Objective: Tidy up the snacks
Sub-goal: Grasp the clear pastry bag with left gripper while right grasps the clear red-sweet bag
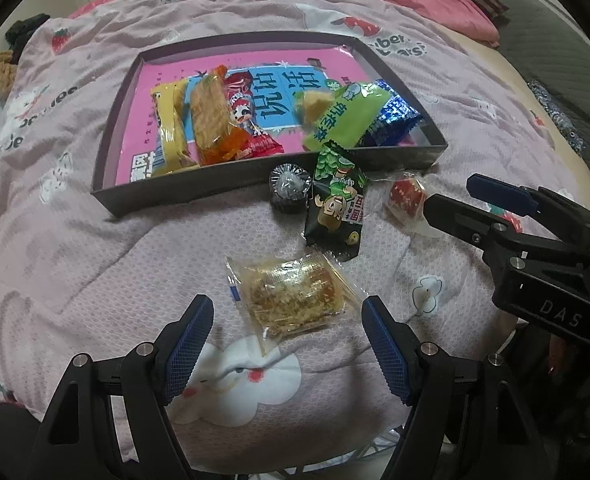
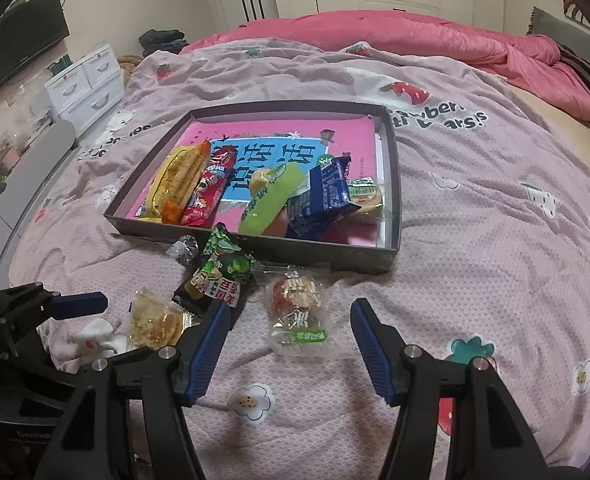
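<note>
1. Left wrist view: the left gripper (image 1: 287, 330) hangs over the quilt (image 1: 95, 260) with its jaws spread, touching nothing. A clear-wrapped crumbly cake (image 1: 291, 296) lies between and just beyond the blue pads (image 1: 187, 344).
2. Farther on, a black-green packet (image 1: 335, 208) lies tilted, its far tip against the near wall of the grey tray (image 1: 183, 190). A foil sweet (image 1: 289, 192) sits just left of it, touching the tray wall. A red-and-clear packet (image 1: 405, 200) lies to the right.
3. The right gripper (image 1: 455, 200) comes in from the right, just beside that red packet, jaws apart.
4. In the tray: yellow bar (image 1: 171, 128), orange bar (image 1: 211, 120), red pack (image 1: 251, 120), green pack (image 1: 335, 116), blue pack (image 1: 391, 120), all on a pink sheet (image 1: 143, 120).
5. Right wrist view: the right gripper (image 2: 291, 324) stands open, with the red-and-clear packet (image 2: 299, 312) between its pads (image 2: 211, 352), untouched.
6. The black-green packet (image 2: 219, 272) and the cake (image 2: 155, 320) lie to the left; the left gripper (image 2: 79, 304) sits beside the cake.
7. The tray (image 2: 327, 250) lies just beyond, holding the snacks plus a small pale cake (image 2: 367, 200) at its right.
</note>
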Motion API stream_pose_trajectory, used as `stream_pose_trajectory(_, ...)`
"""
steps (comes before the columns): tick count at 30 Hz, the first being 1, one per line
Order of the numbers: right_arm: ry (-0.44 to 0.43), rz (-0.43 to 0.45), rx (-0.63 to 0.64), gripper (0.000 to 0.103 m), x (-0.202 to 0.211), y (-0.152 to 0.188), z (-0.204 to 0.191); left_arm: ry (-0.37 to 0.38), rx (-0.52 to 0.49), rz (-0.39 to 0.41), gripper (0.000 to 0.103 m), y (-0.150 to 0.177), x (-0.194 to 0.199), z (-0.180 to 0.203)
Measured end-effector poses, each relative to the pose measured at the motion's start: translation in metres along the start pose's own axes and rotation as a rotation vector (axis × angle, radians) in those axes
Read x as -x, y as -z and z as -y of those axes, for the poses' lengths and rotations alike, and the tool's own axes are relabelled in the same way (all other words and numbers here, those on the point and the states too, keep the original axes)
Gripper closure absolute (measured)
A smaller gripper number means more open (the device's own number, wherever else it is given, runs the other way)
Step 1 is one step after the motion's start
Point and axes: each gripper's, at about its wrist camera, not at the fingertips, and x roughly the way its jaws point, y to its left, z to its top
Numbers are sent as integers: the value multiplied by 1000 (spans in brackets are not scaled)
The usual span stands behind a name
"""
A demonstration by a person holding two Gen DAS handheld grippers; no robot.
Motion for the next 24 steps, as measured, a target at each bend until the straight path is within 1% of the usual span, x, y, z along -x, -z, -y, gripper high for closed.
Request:
stream_pose_trajectory(4, -2, -17, -9, 41, -6, 0, 3, 7, 28, -3, 25, -1, -4, -1)
stream_pose_trajectory(14, 6, -33, -11, 41, -17, -1, 7, 13, 103, -40, 25, -4, -23, -4)
stream_pose_trajectory(19, 9, -44, -12, 41, -23, -1, 9, 9, 120, -59, 25, -5, -36, -3)
stream_pose_trajectory(24, 18, -52, -12, 41, -29, -1, 10, 21, 143, -62, 24, -5, -38, -8)
